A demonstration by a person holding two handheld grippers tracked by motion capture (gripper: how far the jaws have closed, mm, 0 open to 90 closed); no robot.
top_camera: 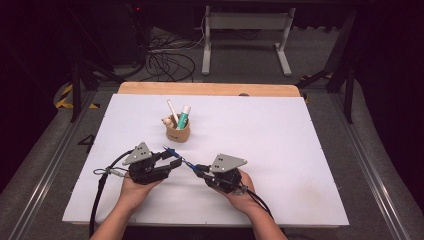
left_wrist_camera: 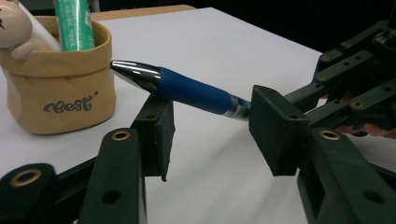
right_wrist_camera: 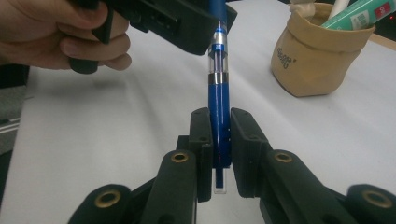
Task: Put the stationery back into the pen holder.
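Mid handoff here. My right gripper (right_wrist_camera: pixel 219 154) clamped tight on tail end of blue pen (right_wrist_camera: pixel 219 107), holding it off white table (top_camera: pixel 280 150), tip aimed toward tan pen pouch (top_camera: pixel 178 133). My left gripper (left_wrist_camera: pixel 212 130) straddling pen's grip section, jaws apart, pads (left_wrist_camera: pixel 275 135) not pressing yet far as I can see. Step in hand, I'd say: passing pen to left. Next move needs left squeezing square on barrel before right lets go, otherwise pen drops.
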